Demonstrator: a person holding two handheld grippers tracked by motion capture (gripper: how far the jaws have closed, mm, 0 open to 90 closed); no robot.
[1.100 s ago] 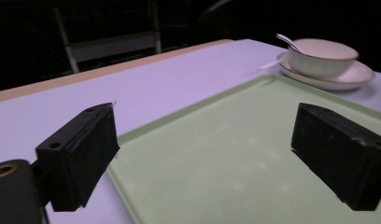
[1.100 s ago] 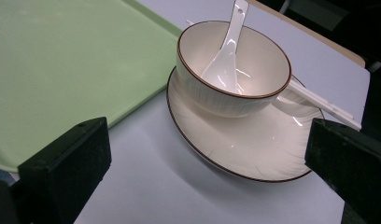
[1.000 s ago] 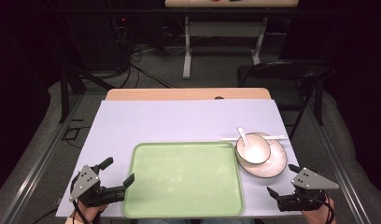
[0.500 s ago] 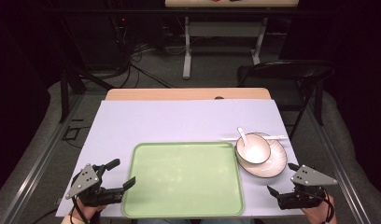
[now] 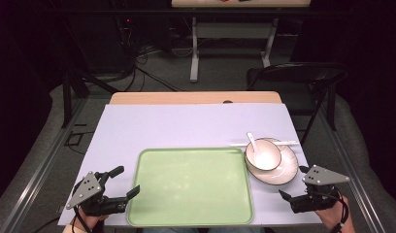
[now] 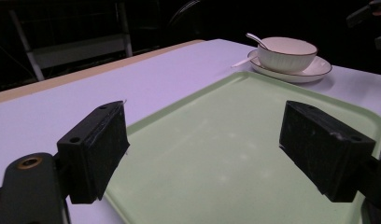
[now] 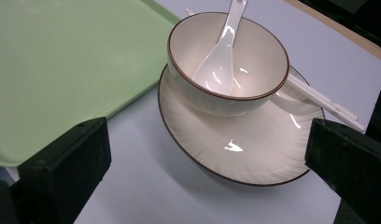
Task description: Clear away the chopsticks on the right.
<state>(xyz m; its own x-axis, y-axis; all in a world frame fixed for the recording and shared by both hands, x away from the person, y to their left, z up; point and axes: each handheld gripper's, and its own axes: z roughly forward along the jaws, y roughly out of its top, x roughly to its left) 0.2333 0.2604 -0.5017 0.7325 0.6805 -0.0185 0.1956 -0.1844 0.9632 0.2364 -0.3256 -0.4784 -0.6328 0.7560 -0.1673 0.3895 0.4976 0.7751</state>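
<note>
A light green tray [image 5: 191,187] lies empty at the middle of the near table edge. To its right a white bowl [image 5: 262,154] with a brown rim sits on a white plate [image 5: 286,171], and a white spoon [image 5: 252,141] rests in the bowl. White chopsticks [image 5: 289,142] lie across the plate's far rim. My left gripper [image 5: 127,179] is open at the tray's near left corner, one jaw over the rim. My right gripper [image 5: 290,187] is open just short of the plate. Its own view has the plate [image 7: 254,149], bowl [image 7: 254,60] and spoon [image 7: 216,56] ahead of the wide jaws.
The table is covered by a pale lilac sheet [image 5: 186,126], with a wooden strip [image 5: 196,98] at the far edge. A black chair [image 5: 293,77] stands beyond the far right corner. Another table's legs [image 5: 193,53] and cables lie on the dark floor behind.
The left gripper has shifted slightly toward the near edge and turned a little, staying open. The right gripper and the dishes have hardly moved.
</note>
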